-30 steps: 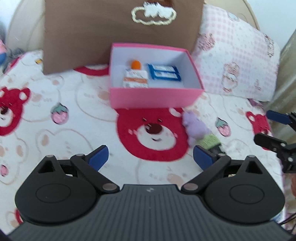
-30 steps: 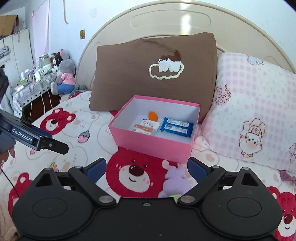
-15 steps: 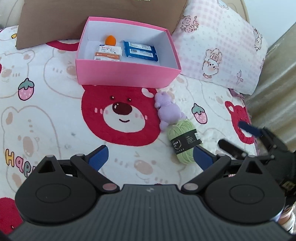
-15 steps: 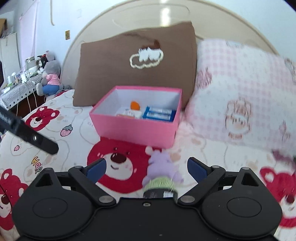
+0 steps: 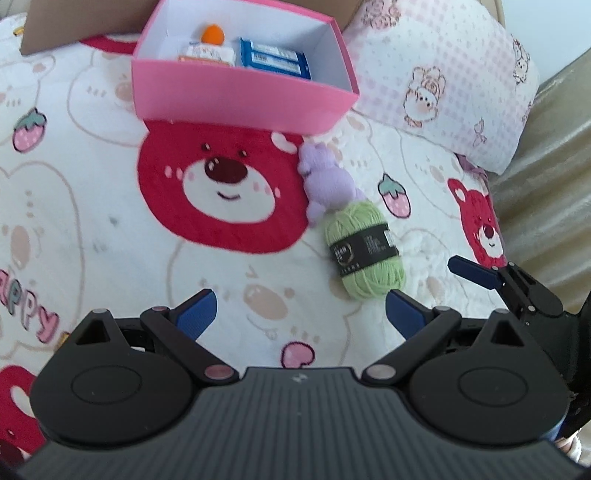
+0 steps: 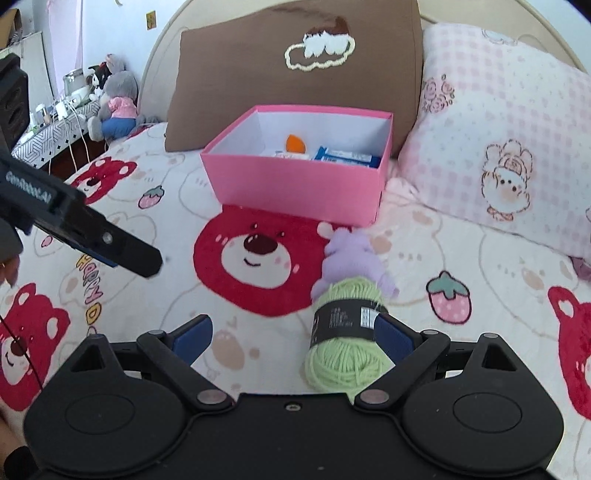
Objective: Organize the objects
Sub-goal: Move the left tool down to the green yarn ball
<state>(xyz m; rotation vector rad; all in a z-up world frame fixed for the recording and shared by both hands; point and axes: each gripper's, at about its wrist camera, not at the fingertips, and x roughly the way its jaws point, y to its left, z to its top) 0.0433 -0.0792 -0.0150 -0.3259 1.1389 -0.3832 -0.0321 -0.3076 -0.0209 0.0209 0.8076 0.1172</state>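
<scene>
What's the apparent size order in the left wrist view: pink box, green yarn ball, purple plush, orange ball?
1. pink box
2. green yarn ball and purple plush: look alike, and the yarn sits nearer, so unranked
3. orange ball

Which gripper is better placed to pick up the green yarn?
The right gripper: its open jaws already flank the green yarn, whereas the left gripper hovers open beside it.

A curved headboard (image 6: 168,48) backed two pillows; a cluttered side table (image 6: 55,129) stood against the pale wall (image 6: 110,22).
</scene>
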